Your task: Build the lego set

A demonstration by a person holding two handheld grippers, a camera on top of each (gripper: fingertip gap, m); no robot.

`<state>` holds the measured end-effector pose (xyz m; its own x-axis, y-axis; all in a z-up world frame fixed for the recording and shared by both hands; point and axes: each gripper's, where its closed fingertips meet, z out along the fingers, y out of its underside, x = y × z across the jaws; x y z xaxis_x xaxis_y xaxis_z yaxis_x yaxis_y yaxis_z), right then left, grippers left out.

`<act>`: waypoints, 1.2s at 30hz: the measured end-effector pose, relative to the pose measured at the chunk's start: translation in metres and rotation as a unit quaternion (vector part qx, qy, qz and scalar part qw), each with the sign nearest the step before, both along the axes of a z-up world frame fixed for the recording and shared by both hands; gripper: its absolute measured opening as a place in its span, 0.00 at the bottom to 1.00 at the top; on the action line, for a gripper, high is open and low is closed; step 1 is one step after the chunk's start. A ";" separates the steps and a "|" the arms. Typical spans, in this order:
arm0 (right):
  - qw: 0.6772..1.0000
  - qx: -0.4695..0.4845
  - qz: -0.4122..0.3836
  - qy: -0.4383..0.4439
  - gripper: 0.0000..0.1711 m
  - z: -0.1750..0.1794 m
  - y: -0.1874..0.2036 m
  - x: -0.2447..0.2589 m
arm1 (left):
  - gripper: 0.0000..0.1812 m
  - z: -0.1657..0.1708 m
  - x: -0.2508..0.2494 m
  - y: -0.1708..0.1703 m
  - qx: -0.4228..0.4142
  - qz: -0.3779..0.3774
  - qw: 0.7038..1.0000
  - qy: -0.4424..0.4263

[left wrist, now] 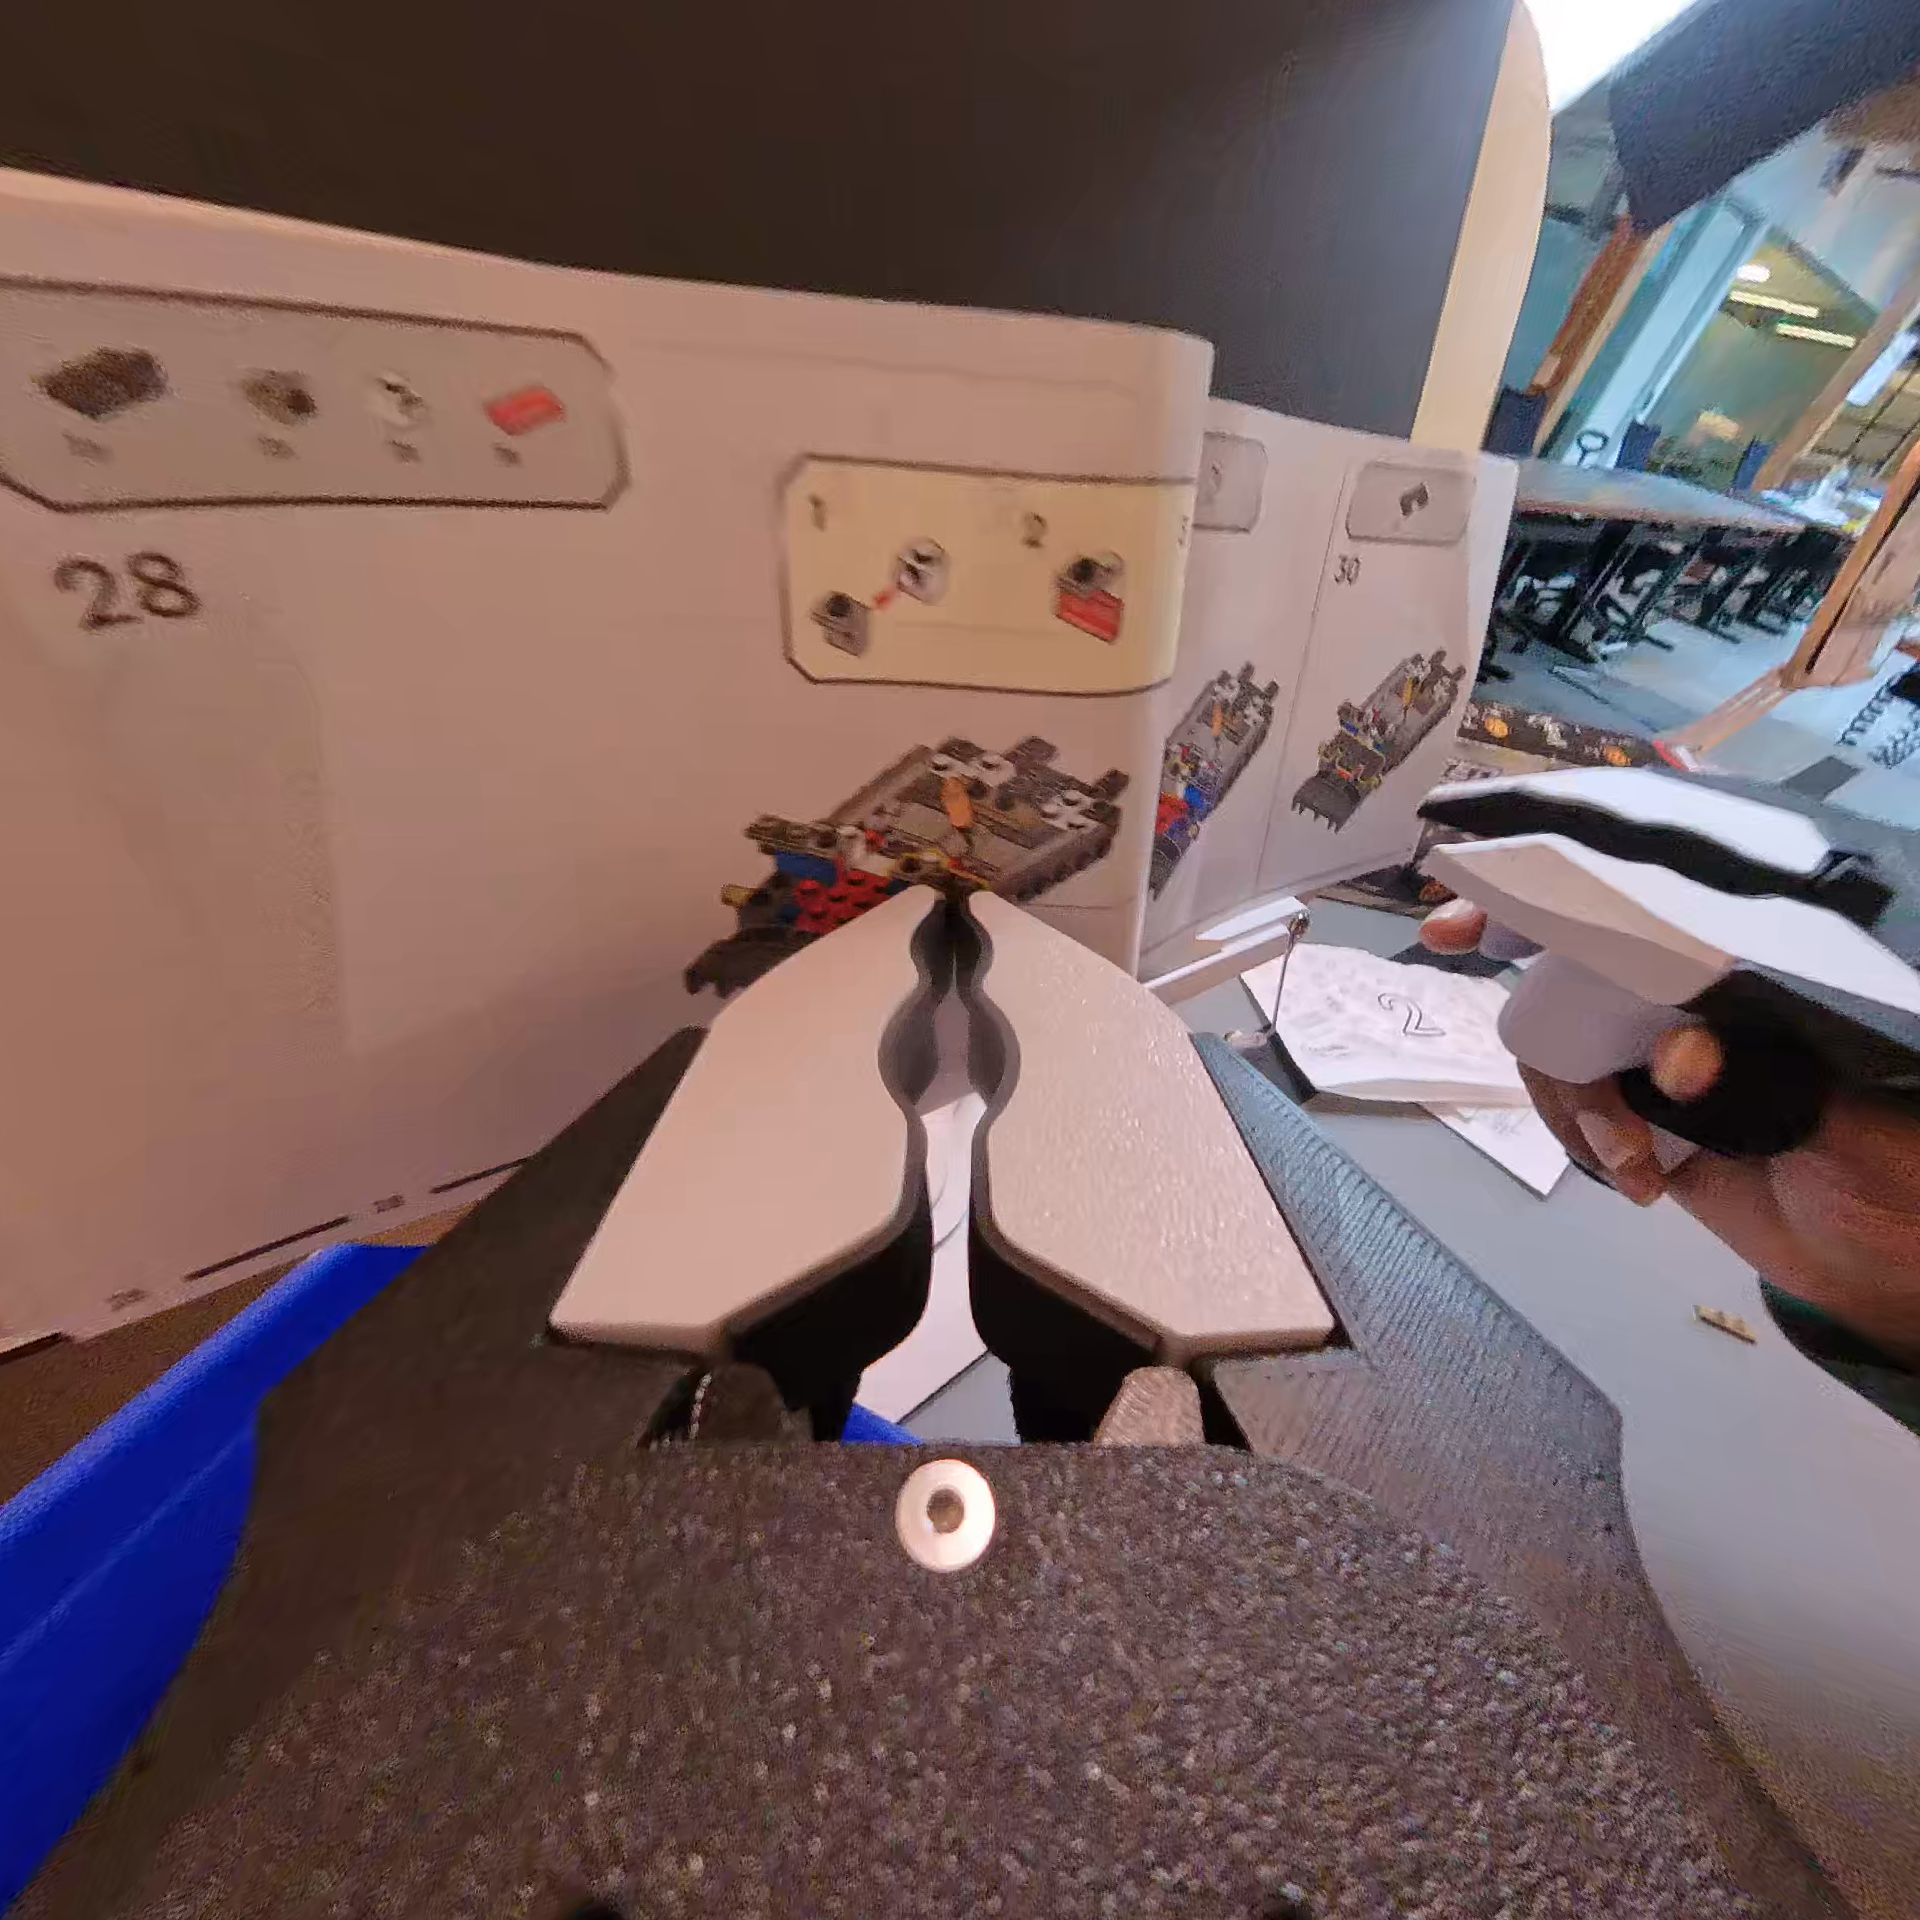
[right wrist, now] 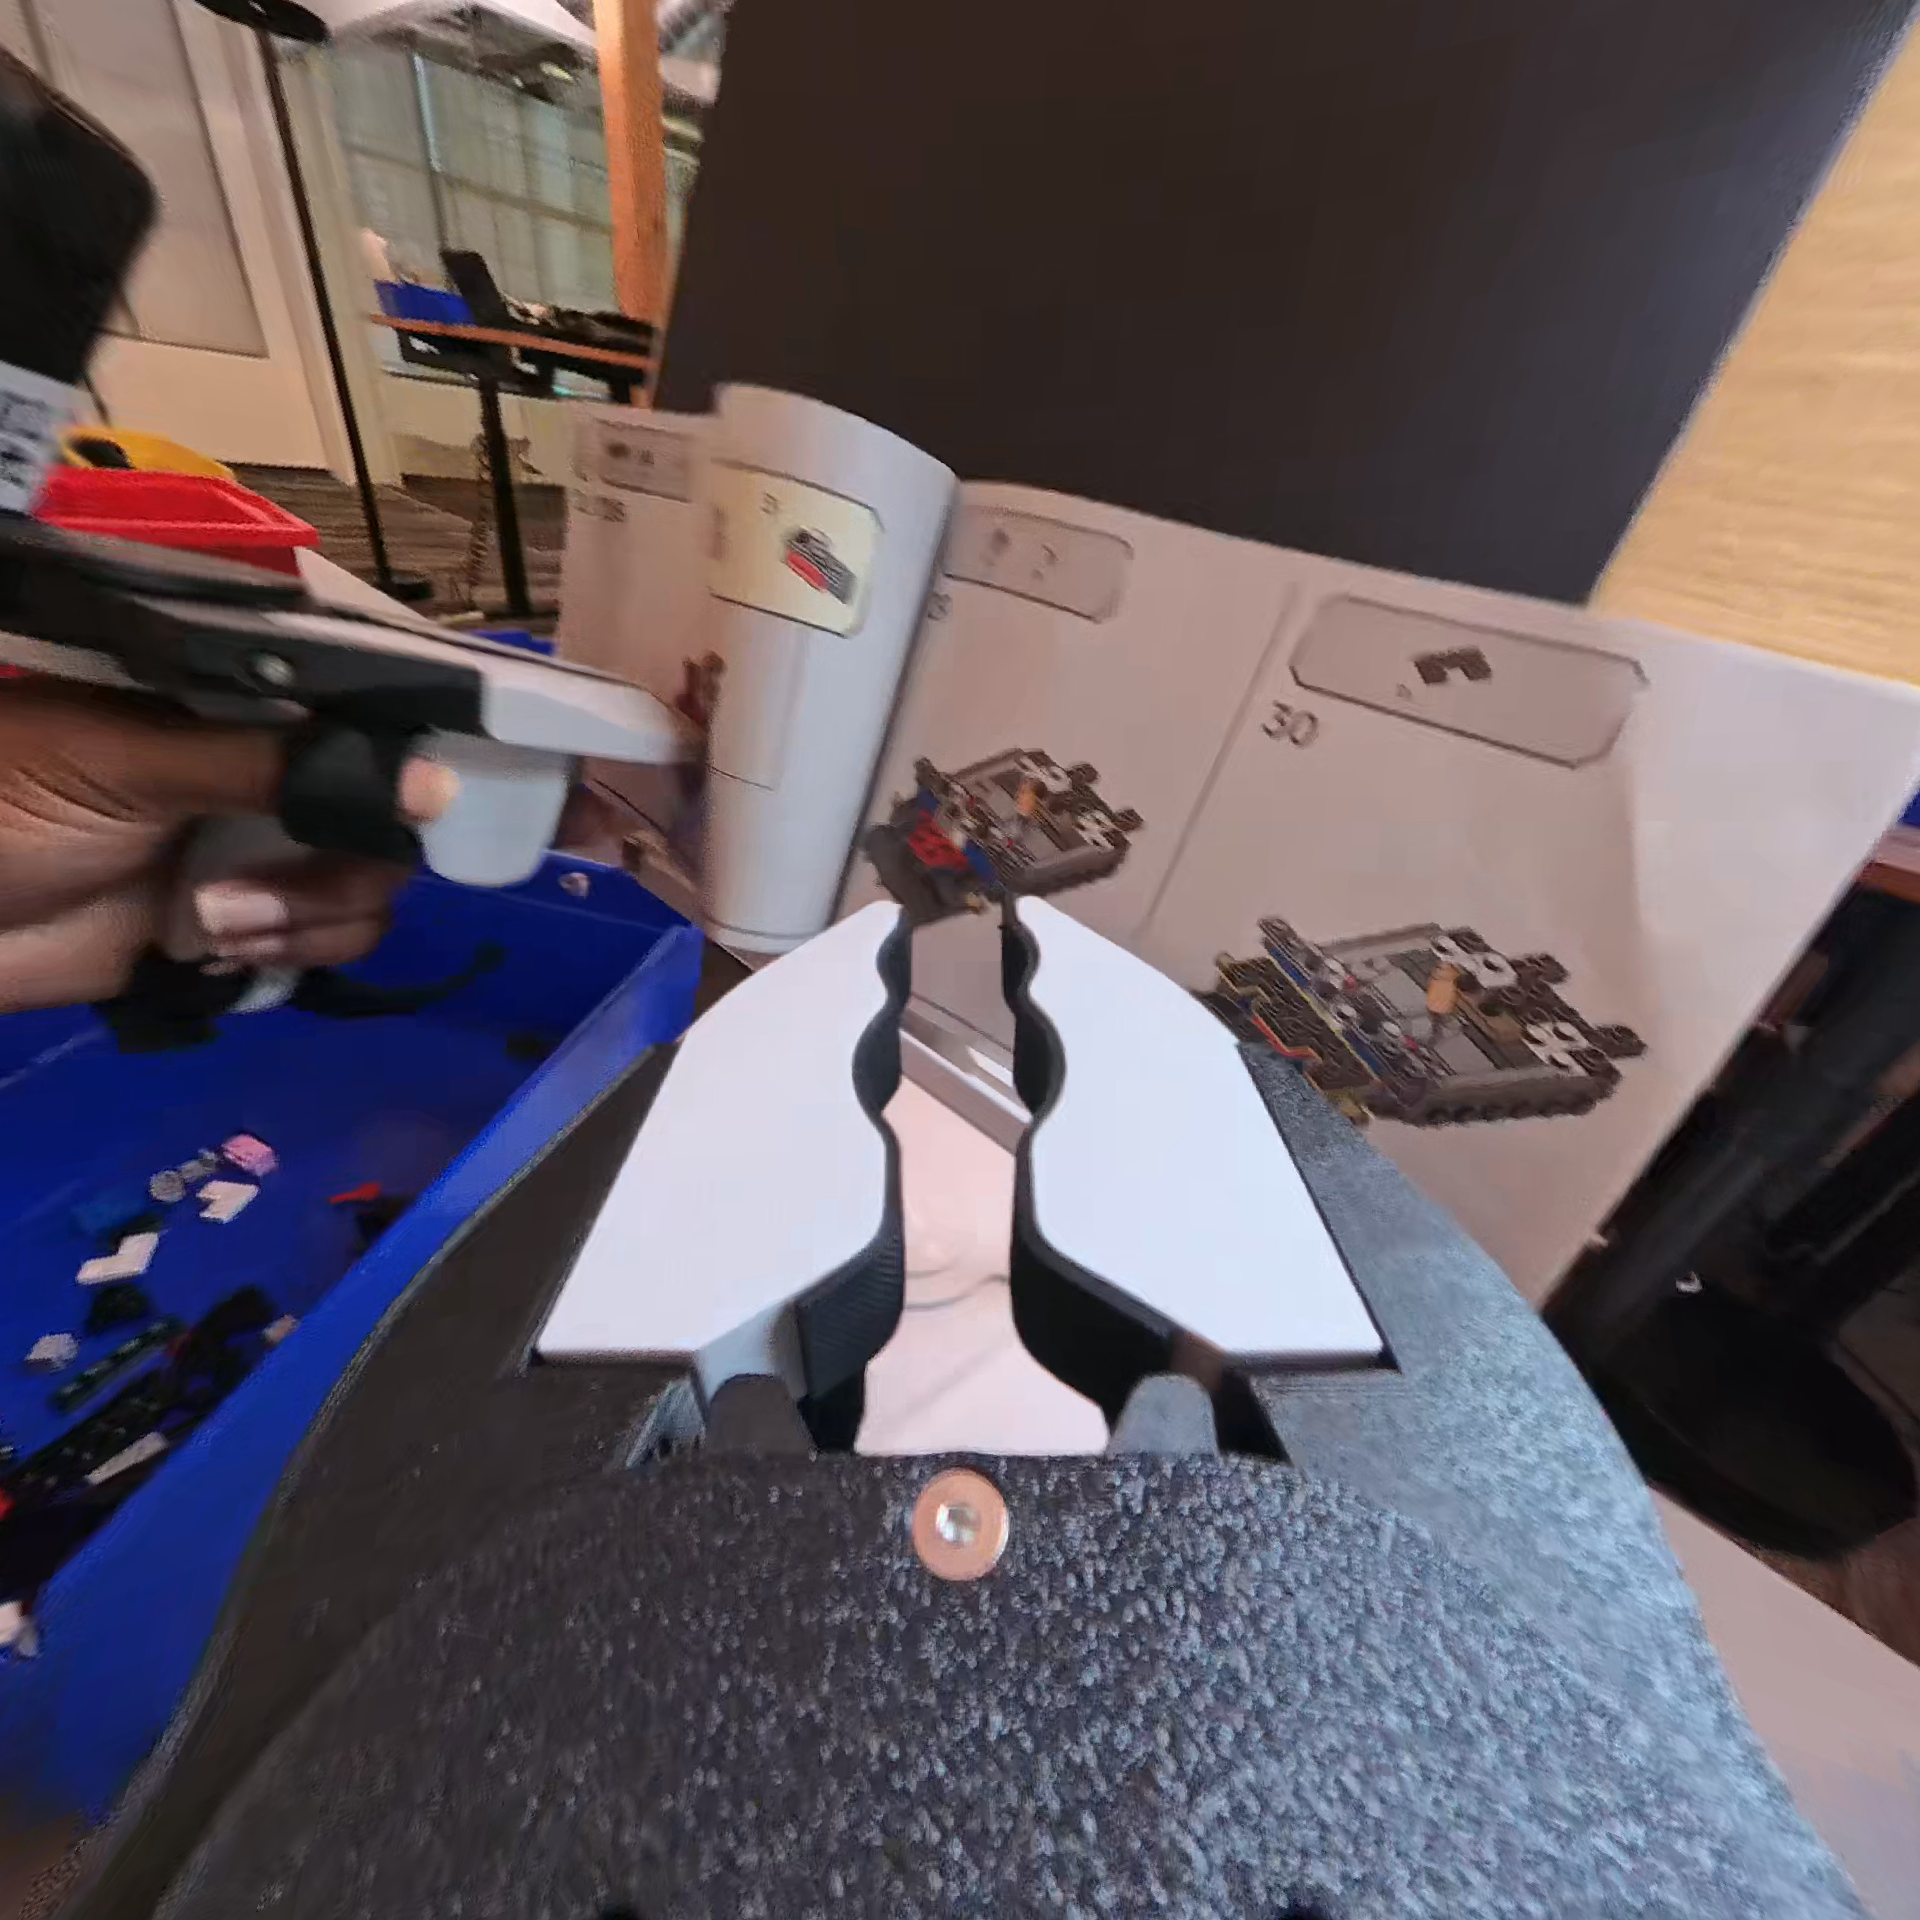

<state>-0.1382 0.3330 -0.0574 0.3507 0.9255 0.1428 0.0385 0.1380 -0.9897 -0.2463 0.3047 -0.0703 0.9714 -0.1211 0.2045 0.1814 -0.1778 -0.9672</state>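
Left gripper [left wrist: 951,906], white fingers on black textured body: tips all but touching, nothing visibly pinched, pointed at the upright white instruction booklet with printed brick-model pictures [left wrist: 644,644]. Seen from the right wrist view [right wrist: 681,732], tips meeting a curled page of that booklet [right wrist: 1299,790]; whether the page is caught between them, cannot tell.

Right gripper [right wrist: 956,914]: a narrow gap between the fingers, empty, near the booklet's lower edge; also visible far right in the left wrist view [left wrist: 1444,831], held by a hand [left wrist: 1714,1143].

Blue plastic bin [right wrist: 582,1101] on the left, strewn with small loose bricks, black, white and pink [right wrist: 223,1195].

Grey tabletop [left wrist: 1766,1507] with loose white paper sheets [left wrist: 1392,1029] on the right.

Dark panel [right wrist: 1195,260] behind the booklet; beyond it, far desks [left wrist: 1642,520], windows and a wooden post [right wrist: 634,177].
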 end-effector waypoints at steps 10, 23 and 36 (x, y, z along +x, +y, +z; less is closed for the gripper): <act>0.994 0.029 -0.057 -0.085 0.07 0.004 0.001 -0.080 | 0.00 -0.028 0.027 -0.002 -0.032 -0.029 0.996 0.078; 0.986 -0.166 0.014 0.013 0.00 0.001 0.027 -0.060 | 0.29 0.002 -0.024 -0.013 0.034 0.030 0.998 -0.050; 0.996 -0.094 -0.003 0.007 0.34 0.044 -0.037 0.012 | 0.02 0.010 0.145 0.005 0.093 -0.102 0.956 0.261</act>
<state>-0.1264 0.2955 -0.0139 0.3578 0.9330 -0.0380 0.0245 -0.0500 -0.9984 -0.1014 0.3100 -0.0603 0.8878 -0.3056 -0.3440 -0.3534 0.0259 -0.9351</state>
